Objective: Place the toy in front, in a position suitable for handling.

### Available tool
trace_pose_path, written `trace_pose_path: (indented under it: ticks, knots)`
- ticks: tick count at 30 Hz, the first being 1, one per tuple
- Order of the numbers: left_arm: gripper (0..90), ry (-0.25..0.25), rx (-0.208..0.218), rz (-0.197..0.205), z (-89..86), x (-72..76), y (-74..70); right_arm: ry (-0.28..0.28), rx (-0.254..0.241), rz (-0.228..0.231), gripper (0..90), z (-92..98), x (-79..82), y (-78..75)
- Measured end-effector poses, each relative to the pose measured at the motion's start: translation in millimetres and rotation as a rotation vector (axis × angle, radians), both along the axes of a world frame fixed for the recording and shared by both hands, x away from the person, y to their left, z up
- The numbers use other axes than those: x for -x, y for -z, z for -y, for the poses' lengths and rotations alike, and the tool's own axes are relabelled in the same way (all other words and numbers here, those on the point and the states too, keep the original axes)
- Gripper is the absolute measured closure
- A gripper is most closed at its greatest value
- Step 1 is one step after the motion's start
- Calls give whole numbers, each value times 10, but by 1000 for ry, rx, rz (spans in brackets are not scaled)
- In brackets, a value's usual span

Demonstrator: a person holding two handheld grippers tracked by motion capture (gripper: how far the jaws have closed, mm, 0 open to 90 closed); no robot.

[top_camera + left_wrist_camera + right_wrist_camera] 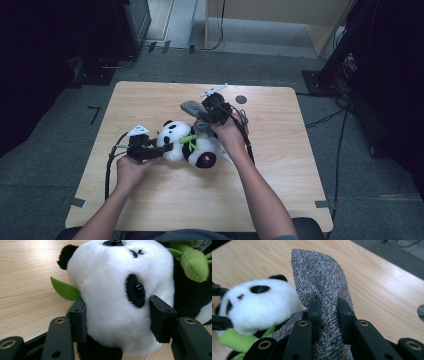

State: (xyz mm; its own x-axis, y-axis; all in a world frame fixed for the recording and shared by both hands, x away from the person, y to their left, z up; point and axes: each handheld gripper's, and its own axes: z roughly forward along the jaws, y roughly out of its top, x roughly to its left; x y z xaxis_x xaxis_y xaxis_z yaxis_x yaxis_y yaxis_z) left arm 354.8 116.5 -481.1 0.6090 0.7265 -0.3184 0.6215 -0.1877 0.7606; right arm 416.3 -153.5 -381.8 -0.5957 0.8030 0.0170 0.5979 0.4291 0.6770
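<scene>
Jaws of the left gripper are squeezing the white head of the toy panda from both sides, one pad at its cheek beside the green leaf, the other just below its eye, so the head is sitting between them and pinned to the table. Jaws of the right gripper are closing on a fold of the grey knitted cloth, which is rising up and away beyond their tips while its lower part is running down between them toward the panda's body. Judging from this, the cloth is being pulled off or onto the toy while the left gripper is anchoring it; which of the two I cannot tell. The next move is likely calling for a steady pull along the cloth with the head clamp holding firm, lest the toy slide. Counting from largest: one table, one panda, one cloth, two grippers, and one green bamboo stalk at its chest.
</scene>
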Motion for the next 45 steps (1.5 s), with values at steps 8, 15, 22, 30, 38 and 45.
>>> trace_pose_path:
  ticks: [8,15,22,30,38,45]
  knots:
    - [417,4,-5,3,-6,6,2,-69,-65,79,776,-212,148,-326]
    - [417,3,-6,0,-4,7,-2,-149,-64,61,775,-481,275,-306]
    - [418,4,-9,-2,-3,12,-6,-219,-61,-8,775,-755,357,-1]
    - [419,-1,-9,-4,2,6,-2,-244,-14,-10,775,-787,364,226]
    - [420,3,-8,-5,6,4,-5,-128,8,-31,777,-380,225,271]
    - [421,4,-3,-6,1,1,-4,-105,23,10,778,-199,205,260]
